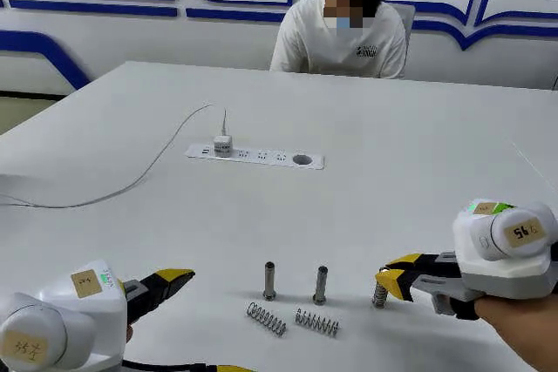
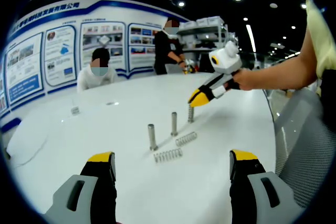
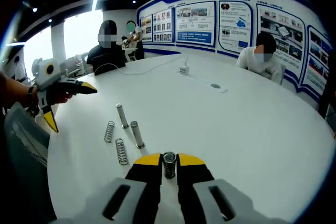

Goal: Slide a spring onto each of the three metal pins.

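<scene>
Right gripper (image 3: 169, 161): jaws pressed in on the third spring (image 3: 169, 165), one tip on each side of the coil, at the near right end of the row.
Third spring: stood upright over the right-hand pin, which the coil almost wholly hid.
Left gripper (image 2: 173, 157): jaws spread wide and holding nothing, hovering at the near left, well apart from the parts.
Bare pins: the left pin (image 1: 269, 280) and the middle pin (image 1: 321, 285) stood upright on the table (image 1: 392, 198), side by side, with no coil on either.
Loose springs: the left loose spring (image 1: 266, 318) and the right loose spring (image 1: 316, 322) lay on their sides just nearer than the bare pins, apart from each other.
Handling: the springs looked light and thin-wired, so they were likely to roll or squirt out of hard jaws. A gentle pinch across the coil at mid-length seemed best, leaving one end free to go over a pin top. The pins looked stiff but narrow-footed, so a sideways knock could tip them.
Progress: one pin of three appeared sleeved.
Far side: a power strip (image 1: 253, 156) lay mid-table, and a seated person (image 1: 340, 32) was beyond it.
</scene>
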`<state>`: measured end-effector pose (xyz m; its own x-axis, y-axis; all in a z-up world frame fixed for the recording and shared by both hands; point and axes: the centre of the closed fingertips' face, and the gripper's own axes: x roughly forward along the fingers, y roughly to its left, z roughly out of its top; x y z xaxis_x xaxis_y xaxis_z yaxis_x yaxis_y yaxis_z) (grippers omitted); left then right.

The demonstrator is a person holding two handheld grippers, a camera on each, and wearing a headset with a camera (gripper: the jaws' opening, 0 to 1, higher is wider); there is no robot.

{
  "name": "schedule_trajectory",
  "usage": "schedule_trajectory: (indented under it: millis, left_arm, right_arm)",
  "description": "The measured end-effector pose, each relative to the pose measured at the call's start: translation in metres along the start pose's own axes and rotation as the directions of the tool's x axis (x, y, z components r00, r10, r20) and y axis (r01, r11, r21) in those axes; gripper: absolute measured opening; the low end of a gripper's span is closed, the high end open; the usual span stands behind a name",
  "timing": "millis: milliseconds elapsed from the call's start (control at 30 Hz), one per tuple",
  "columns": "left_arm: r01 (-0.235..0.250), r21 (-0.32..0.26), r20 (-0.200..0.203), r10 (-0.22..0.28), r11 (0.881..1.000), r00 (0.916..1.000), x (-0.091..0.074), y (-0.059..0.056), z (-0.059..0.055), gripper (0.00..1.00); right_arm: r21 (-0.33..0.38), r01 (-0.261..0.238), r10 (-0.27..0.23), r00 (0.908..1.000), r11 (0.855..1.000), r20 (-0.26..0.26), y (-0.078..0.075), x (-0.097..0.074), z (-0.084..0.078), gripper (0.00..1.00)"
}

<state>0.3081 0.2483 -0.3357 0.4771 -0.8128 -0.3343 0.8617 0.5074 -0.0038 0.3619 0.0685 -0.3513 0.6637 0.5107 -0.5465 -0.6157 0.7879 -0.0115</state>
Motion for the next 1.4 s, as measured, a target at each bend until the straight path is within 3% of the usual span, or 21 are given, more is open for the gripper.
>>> schedule_trajectory:
  millis: [533,867,1400]
  left_arm:
    - [0.004,-0.003,0.0,-0.004,1.0,1.0,0.001,-0.002,-0.001,0.91]
    - [0.003,-0.007,0.001,-0.003,1.0,1.0,0.001,-0.001,-0.003,0.91]
    - [0.004,0.001,0.01,-0.004,1.0,0.9999,0.002,-0.001,0.0,0.91]
  right_arm:
    - [-0.014,-0.001,0.001,0.9997,1.0,-0.023,0.002,0.002,-0.006,0.17]
    - [-0.022,0.001,-0.002,0.9996,1.0,-0.03,0.003,-0.009,-0.007,0.19]
    - [-0.058,-0.044,0.042,0.9979,0.997,-0.05,0.028,-0.019,-0.011,0.19]
